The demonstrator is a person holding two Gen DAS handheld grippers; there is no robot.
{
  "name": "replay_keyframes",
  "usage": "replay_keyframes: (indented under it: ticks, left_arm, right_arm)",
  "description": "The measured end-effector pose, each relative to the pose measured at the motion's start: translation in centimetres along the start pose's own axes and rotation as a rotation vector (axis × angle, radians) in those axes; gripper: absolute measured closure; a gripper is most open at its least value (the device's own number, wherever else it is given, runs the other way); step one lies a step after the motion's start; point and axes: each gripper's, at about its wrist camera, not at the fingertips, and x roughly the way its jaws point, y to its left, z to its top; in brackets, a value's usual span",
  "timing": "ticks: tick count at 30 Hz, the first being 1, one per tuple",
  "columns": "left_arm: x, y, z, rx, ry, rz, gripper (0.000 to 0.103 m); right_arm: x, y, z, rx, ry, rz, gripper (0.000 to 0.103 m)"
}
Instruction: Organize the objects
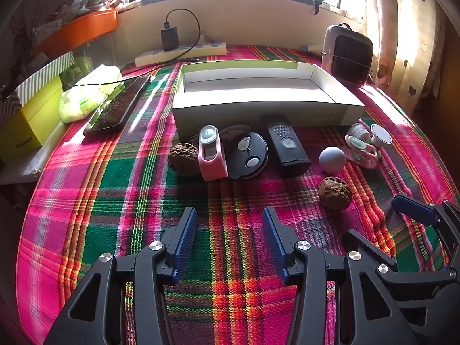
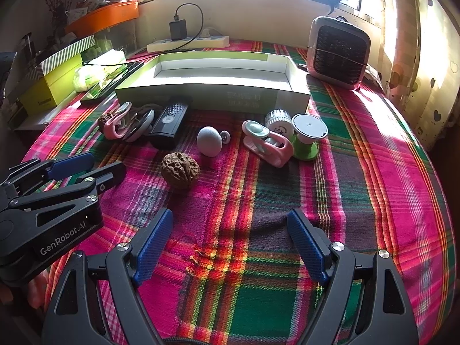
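Note:
An open white box (image 1: 258, 86) (image 2: 218, 72) lies at the back of the plaid cloth. In front of it sit a walnut (image 1: 183, 158), a pink clip (image 1: 211, 155), a black disc (image 1: 250, 155), a black remote (image 1: 287, 143) (image 2: 169, 120), a grey ball (image 1: 332, 158) (image 2: 209, 141), a second walnut (image 1: 335, 191) (image 2: 179, 169), another pink clip (image 2: 267, 141) and a green-based lens (image 2: 307, 135). My left gripper (image 1: 230, 224) is open, empty, short of the row. My right gripper (image 2: 230, 227) is open and empty too, near the front of the cloth.
A small heater (image 1: 348, 54) (image 2: 336, 54) stands back right. A power strip with a charger (image 1: 181, 51) lies behind the box. A phone (image 1: 118, 106), a wipes pack (image 1: 86, 95) and yellow boxes (image 1: 28, 120) are at the left. Bare cloth fills the front.

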Motion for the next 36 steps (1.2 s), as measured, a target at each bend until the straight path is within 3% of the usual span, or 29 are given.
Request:
replay_keyframes:
  ticks: [13,23,25,30,36]
  left_arm:
    - [0.0,0.0,0.1,0.004,0.001,-0.011,0.058]
    - [0.1,3.1,0.7,-0.036,0.011,-0.12,0.058]
    - [0.1,4.0,0.8,-0.058,0.005,-0.121,0.058]
    - [0.2,5.6,1.3,-0.076,0.004,-0.12,0.058]
    - [0.6,6.4,2.0,-0.076,0.0,-0.118,0.058]
  right_arm:
    - [0.0,0.3,0.1,-0.01,0.001,0.008,0.021]
    - [0.6,1.1,1.1,-0.057,0.02,0.065,0.021]
    - [0.8,1.4,1.3,-0.086,0.025,0.075,0.027]
    - [1.1,1.9,1.7,-0.119,0.034,0.097,0.03]
    - [1.5,2.1,2.6,-0.14,0.039,0.118,0.049]
